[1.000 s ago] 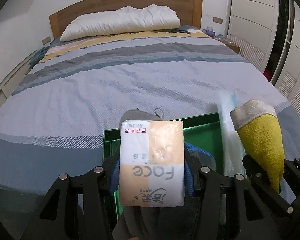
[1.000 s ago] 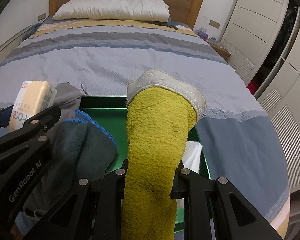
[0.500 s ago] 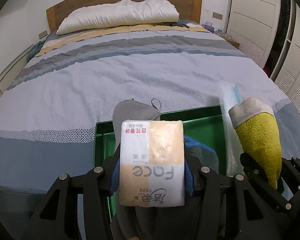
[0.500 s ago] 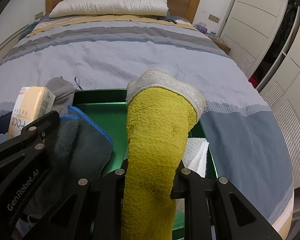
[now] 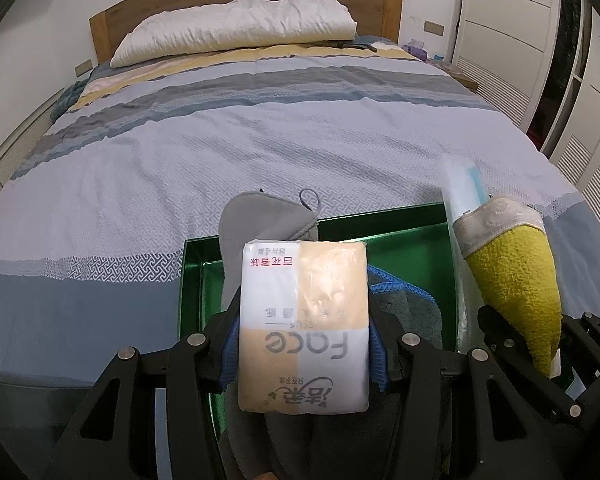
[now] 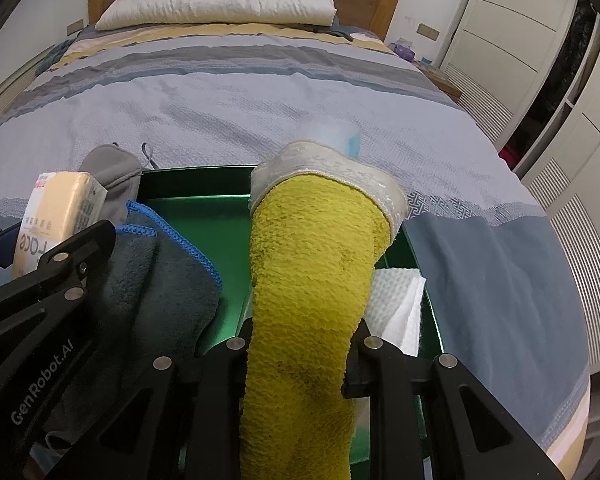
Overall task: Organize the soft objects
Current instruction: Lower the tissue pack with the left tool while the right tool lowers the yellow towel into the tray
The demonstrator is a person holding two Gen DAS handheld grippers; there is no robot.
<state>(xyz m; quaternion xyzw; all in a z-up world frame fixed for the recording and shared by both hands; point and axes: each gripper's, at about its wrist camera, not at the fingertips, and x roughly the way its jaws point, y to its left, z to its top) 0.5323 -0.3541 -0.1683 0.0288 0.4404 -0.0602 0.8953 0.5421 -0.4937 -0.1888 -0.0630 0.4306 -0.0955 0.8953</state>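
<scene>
My left gripper [image 5: 304, 344] is shut on a white and tan tissue pack [image 5: 304, 320] and holds it above the left part of a green tray [image 5: 404, 240]. My right gripper [image 6: 300, 344] is shut on a yellow cloth with a silver cuff [image 6: 312, 272] and holds it above the tray [image 6: 204, 184]; the cloth also shows in the left wrist view [image 5: 512, 276]. A dark grey towel with blue edging [image 6: 156, 284] and a light grey cloth [image 5: 260, 220] lie in the tray. A white paper towel [image 6: 396, 300] lies at the tray's right side.
The tray rests on the foot of a bed with a striped blue and grey cover [image 5: 280, 136]. A white pillow [image 5: 236, 28] lies by the wooden headboard. A clear packet with a blue mask [image 5: 464, 184] lies beyond the tray. White wardrobes [image 6: 540, 52] stand on the right.
Both grippers have drawn back and risen with their loads, so more of the tray and the bed shows. Both grips are unchanged.
</scene>
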